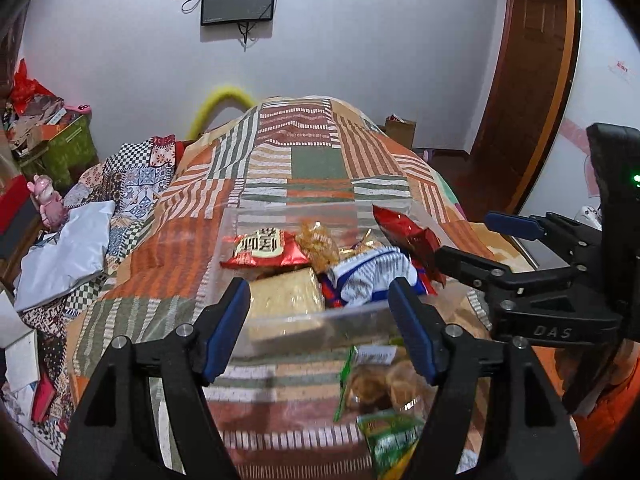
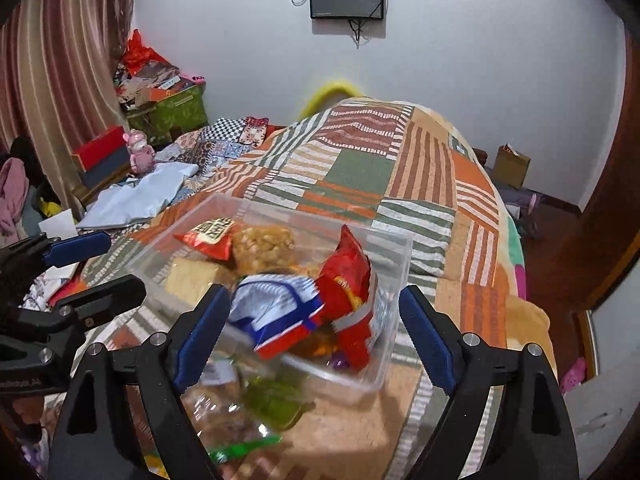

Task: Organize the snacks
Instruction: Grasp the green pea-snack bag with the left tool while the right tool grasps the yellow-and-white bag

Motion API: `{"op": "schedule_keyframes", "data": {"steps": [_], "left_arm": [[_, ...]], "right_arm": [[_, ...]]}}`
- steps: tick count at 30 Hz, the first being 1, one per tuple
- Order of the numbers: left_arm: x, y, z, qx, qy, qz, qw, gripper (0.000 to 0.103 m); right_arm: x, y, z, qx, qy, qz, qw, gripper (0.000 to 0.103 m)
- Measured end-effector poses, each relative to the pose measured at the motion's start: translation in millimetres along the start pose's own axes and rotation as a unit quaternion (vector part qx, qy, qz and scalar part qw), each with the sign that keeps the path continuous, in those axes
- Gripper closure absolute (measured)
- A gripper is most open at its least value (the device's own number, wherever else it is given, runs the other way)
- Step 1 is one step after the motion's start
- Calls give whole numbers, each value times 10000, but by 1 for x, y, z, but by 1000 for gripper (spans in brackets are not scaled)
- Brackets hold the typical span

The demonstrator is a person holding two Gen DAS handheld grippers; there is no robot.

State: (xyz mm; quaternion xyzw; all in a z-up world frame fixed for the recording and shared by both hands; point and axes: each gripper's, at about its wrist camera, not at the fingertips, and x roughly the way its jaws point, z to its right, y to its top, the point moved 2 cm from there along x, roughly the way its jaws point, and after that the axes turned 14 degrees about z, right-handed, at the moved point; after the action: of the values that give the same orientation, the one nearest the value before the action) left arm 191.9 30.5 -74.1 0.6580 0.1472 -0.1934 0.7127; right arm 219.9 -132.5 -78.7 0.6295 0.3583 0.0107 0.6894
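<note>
Left gripper: I see both jaws spread wide, nothing between the pads; it hangs just over the near wall of the box.
Right gripper: I read it as wide open too, holding nothing; the red bag and striped bag show in the gap but neither finger touches them.
Box: clear plastic, open-topped, sitting on the quilt, between and ahead of both grippers.
Box contents: red bag standing tilted at the right side; blue-and-white striped bag beside it; red pack with white characters at the far left; pale block near left; a clear bag of yellow bits in the middle.
Outside box: green-edged bags lying on the quilt on the near side, blurred; I cannot tell how many.
Right gripper as seen from the left camera: at the box's right edge, close to the red bag.
</note>
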Motion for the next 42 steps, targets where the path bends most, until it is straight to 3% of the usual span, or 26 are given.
{"op": "schedule_keyframes", "data": {"steps": [7, 23, 25, 29, 32, 42], "left_arm": [[-27, -22, -2, -28, 46, -132, 9999, 27], [-57, -100, -10, -246, 72, -878, 9958, 25], [-58, -103, -9, -263, 62, -926, 9953, 25], [-59, -109, -3, -249, 28, -999, 9947, 25], [-55, -110, 5, -230, -28, -1064, 9940, 25], [-20, -123, 43, -164, -307, -1463, 9886, 25]], "right_arm": [[-28, -26, -14, 113, 155, -34, 9998, 18], [-39, -122, -65, 287, 702, -915, 9929, 20], [-36, -126, -65, 362, 740, -970, 9919, 23], [-39, -127, -60, 422, 795, -921, 9917, 42], [-45, -128, -54, 481, 826, -854, 9918, 49], [-74, -132, -13, 823, 358, -557, 9944, 50]]}}
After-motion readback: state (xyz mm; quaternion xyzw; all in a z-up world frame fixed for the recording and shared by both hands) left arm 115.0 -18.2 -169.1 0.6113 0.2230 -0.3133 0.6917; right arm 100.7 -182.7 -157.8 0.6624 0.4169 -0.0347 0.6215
